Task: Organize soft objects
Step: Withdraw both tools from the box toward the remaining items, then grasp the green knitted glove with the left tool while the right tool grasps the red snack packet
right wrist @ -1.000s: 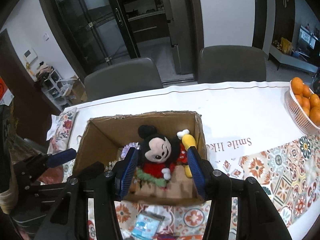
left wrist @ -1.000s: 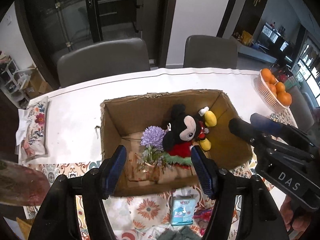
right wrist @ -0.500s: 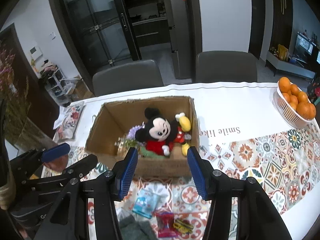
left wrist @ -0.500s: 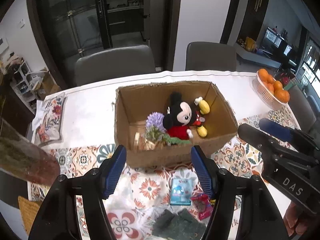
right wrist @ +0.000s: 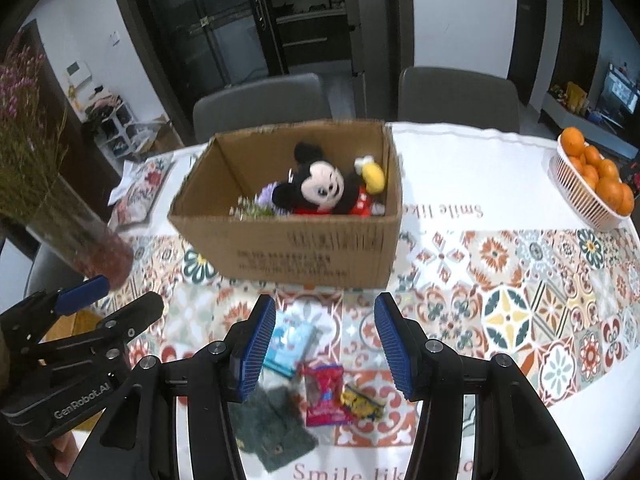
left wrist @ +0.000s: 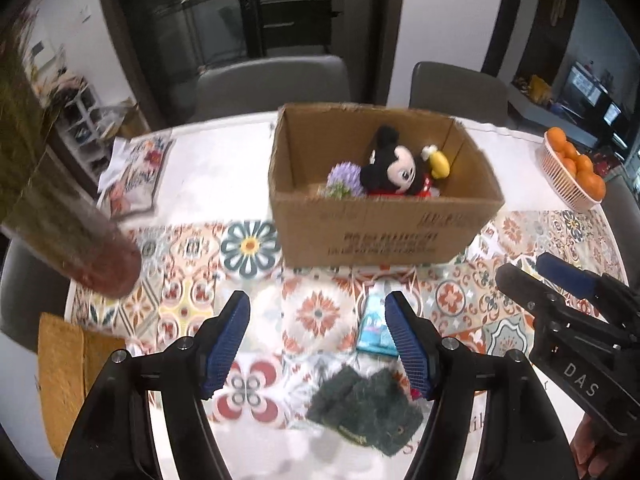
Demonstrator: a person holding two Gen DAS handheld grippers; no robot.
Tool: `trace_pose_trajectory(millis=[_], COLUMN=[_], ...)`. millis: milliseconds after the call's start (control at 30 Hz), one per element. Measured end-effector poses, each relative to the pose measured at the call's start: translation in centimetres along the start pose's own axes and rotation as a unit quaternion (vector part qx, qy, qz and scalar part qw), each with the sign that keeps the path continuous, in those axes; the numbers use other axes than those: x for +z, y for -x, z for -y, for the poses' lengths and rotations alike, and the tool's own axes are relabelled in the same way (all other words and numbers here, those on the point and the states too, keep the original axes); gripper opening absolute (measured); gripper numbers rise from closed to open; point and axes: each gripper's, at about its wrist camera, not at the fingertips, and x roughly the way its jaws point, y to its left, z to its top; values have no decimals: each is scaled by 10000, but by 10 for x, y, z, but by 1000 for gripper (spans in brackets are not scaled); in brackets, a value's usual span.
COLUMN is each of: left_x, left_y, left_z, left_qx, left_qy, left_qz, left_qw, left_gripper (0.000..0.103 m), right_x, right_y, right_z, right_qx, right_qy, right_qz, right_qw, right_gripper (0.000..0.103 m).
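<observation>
A cardboard box [left wrist: 380,236] [right wrist: 304,252] stands mid-table. Inside lie a Mickey plush [left wrist: 396,168] [right wrist: 324,192] and a purple flower bunch [left wrist: 344,180] [right wrist: 264,200]. In front of the box on the patterned cloth lie a dark green cloth [left wrist: 364,404] [right wrist: 272,428], a blue packet [left wrist: 374,328] [right wrist: 290,340], a red packet [right wrist: 324,396] and a small yellow pouch [right wrist: 362,400]. My left gripper [left wrist: 320,344] is open and empty above the green cloth. My right gripper [right wrist: 326,348] is open and empty above the packets.
A glass vase with dried flowers [left wrist: 60,216] [right wrist: 68,224] stands at the left. A basket of oranges [left wrist: 572,172] [right wrist: 596,184] sits at the right edge. A floral cushion [left wrist: 132,176] lies far left. Two grey chairs [right wrist: 260,104] stand behind the table.
Both grippers have pulled back from over the box toward the near table edge. The packets and green cloth have come into view under them. Both jaws stayed open.
</observation>
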Motion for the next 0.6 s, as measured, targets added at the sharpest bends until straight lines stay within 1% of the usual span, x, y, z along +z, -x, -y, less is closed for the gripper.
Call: trace_pose_trajectory(millis=[167,300,433,533,600], left_x=[-25,-42,-59,-68,-75], left_y=[-8,-15,-23,-28,-35], left_z=[-3,-5,-10,-11,-13], left_qx=[103,58,-19,-44,-89], left_qy=[220,415,726,858,1004], left_qz=[-265,-488,-755,-893,-1046], left_qw=[9994,9979,9945,9923,9894], left_gripper=[70,70,70,70,70], right_x=[-15,-27,-37,-45,-49], right_y=[-12,-25,-34,-41,-48], right_z=[-1,0,-3,-6,-7], right_qx=[44,138,168,259,322], right_qy=[186,337,545,691,772], right_qz=[-271,-553,-754,-898,-1024], right_qw=[9995,9978,9955,9932,9912], right_gripper=[53,53,53,53,53])
